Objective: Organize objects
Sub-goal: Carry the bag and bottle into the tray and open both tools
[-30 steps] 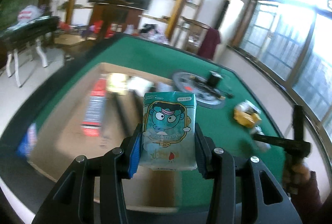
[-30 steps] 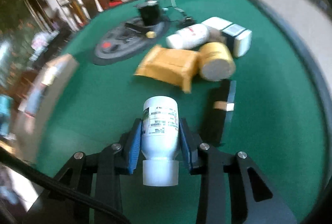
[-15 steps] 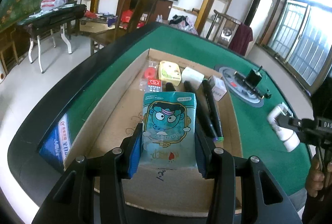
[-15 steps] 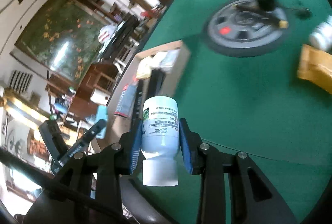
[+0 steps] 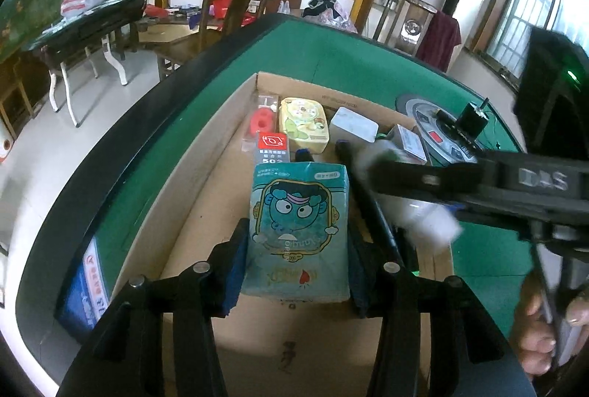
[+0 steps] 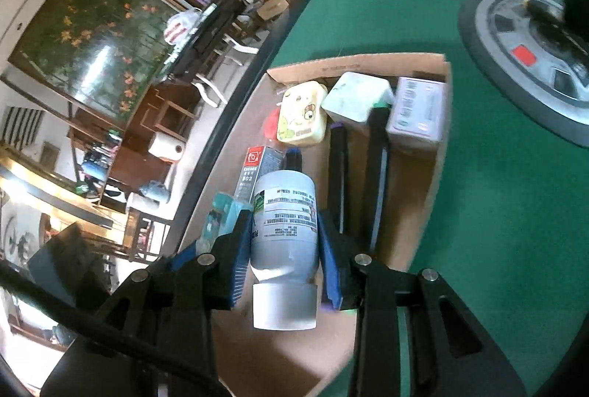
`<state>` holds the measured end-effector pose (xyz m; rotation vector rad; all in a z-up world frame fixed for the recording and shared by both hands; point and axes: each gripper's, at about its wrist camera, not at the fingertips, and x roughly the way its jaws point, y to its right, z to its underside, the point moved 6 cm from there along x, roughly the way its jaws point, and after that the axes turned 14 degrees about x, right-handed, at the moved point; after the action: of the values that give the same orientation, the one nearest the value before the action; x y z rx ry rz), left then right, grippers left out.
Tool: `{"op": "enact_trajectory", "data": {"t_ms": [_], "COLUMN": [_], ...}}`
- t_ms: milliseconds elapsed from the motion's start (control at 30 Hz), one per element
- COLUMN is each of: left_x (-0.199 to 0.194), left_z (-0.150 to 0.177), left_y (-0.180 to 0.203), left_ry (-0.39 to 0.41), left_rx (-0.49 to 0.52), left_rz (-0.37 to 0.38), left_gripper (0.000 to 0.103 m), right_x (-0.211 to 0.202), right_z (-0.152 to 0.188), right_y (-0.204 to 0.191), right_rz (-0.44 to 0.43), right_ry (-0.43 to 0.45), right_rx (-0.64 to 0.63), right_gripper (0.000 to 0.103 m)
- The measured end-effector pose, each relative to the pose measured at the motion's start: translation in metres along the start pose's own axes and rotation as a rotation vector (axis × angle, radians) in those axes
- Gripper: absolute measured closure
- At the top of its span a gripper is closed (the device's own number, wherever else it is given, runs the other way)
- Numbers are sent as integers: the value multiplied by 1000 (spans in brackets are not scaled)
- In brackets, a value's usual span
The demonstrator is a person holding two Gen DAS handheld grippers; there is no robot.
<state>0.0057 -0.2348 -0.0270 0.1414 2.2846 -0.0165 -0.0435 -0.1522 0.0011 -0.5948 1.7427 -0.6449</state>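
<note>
Teal tissue pack (image 5: 299, 231) clamped upright in left gripper (image 5: 294, 246), above near floor of cardboard box (image 5: 206, 198) | white bottle (image 6: 284, 224) pinched in right gripper (image 6: 283, 246), long axis along fingers, cap nearest | box directly beneath both | far end: yellow case (image 5: 302, 124), white box (image 5: 353, 129).

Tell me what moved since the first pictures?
Both tongs swung over the cardboard box. The right tongs carried the white bottle from the green table to above the box, beside the left tongs. Nothing was let go: the tissue pack and bottle stay clamped.
</note>
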Motion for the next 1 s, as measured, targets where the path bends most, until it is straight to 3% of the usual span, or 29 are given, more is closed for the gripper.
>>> {"op": "enact_trajectory", "data": {"t_ms": [333,600,767,900,1000], "left_x": [-6,-15,-25,-38,-47], "left_z": [10,14,13,13,13], "left_y": [-23,-18,-13,-8,-5], "left_ry": [27,31,50,82,106], "left_rx": [-87,-89,-69,-54,-48], "left_rz": [33,40,-1,-73,-136], "left_gripper": [55,41,36,36,36], "right_x": [14,8,-22,-46,-59], "right_z": [-2,0,5,12,19], "right_y": [6,5,-5,-7,-4], "right_rz": [80,96,123,128,134], "right_ry": [17,52,148,216,250], "right_rx": [-16,-21,-110,-156,-178], "right_gripper": [71,69,68,58,57]}}
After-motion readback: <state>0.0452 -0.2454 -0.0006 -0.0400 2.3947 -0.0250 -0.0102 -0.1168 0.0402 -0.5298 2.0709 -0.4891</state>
